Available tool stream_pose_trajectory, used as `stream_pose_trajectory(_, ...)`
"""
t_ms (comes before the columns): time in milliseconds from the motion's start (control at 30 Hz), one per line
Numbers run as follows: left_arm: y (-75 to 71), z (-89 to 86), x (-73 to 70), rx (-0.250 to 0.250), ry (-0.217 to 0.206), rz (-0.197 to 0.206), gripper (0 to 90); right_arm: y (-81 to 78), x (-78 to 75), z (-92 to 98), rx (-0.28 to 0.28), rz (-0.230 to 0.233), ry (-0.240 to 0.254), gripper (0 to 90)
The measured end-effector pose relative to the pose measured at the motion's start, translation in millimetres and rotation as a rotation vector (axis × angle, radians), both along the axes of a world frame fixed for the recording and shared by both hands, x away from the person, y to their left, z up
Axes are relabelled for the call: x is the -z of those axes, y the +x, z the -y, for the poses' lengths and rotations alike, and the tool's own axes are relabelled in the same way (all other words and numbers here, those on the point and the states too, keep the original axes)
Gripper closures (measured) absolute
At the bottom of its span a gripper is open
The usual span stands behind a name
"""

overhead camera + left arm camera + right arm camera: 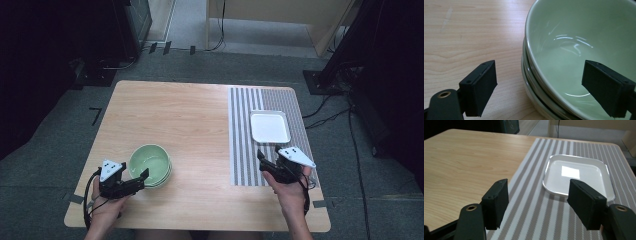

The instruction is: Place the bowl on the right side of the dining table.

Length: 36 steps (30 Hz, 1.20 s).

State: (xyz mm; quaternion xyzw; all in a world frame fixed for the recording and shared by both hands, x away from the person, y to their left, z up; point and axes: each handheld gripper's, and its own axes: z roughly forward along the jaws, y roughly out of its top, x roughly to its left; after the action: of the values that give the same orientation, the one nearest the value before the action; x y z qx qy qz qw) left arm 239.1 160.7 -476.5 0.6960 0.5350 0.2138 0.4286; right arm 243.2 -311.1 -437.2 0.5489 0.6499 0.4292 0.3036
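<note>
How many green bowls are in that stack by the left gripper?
3 by the rims in the left gripper view: the top bowl nested in a second, and that in a bottom one. They sit near the table's front left; more could be hidden.

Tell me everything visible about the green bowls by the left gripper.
The green bowls are a nested stack, pale green and glossy like glazed ceramic, upright and empty, near the front left of the wooden table. The left gripper view shows at least three rims. The left gripper straddles the near rim, one pad outside, one inside, without pressing on it.

Wooden table [175, 115]; bowls [150, 165]; striped mat [242, 135]
</note>
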Motion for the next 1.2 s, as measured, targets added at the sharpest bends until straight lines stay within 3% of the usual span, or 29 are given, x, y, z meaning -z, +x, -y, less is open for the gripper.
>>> stream_pose_trajectory(267,4.3,1.5,5.9,-0.009,0.009,-0.004,12.4,8.1,-5.2,-26.3,-0.062,0.038,-0.014,34.2)
stream_pose_trajectory(467,6.9,4.6,9.6,-0.017,0.012,-0.003,12.9,13.1,-9.0,-50.5,-0.123,0.038,0.023,35.4)
stream_pose_trajectory(767,7.3,3.2,11.4,0.005,-0.010,0.012,12.9,21.3,-10.7,-81.3,-0.176,0.041,0.029,35.8)
stream_pose_trajectory(967,7.0,4.2,10.4,0.004,0.007,0.017,13.6,26.2,-7.4,-103.7,-0.231,0.000,0.063,42.8)
stream_pose_trajectory(1067,7.5,3.5,10.5,0.017,-0.009,0.007,15.6,27.2,-6.4,-116.3,-0.249,-0.015,0.078,46.1)
stream_pose_trajectory(1200,6.9,4.3,11.1,0.029,-0.007,0.018,26.0,30.6,-6.2,-135.7,-0.303,-0.051,0.096,47.6)
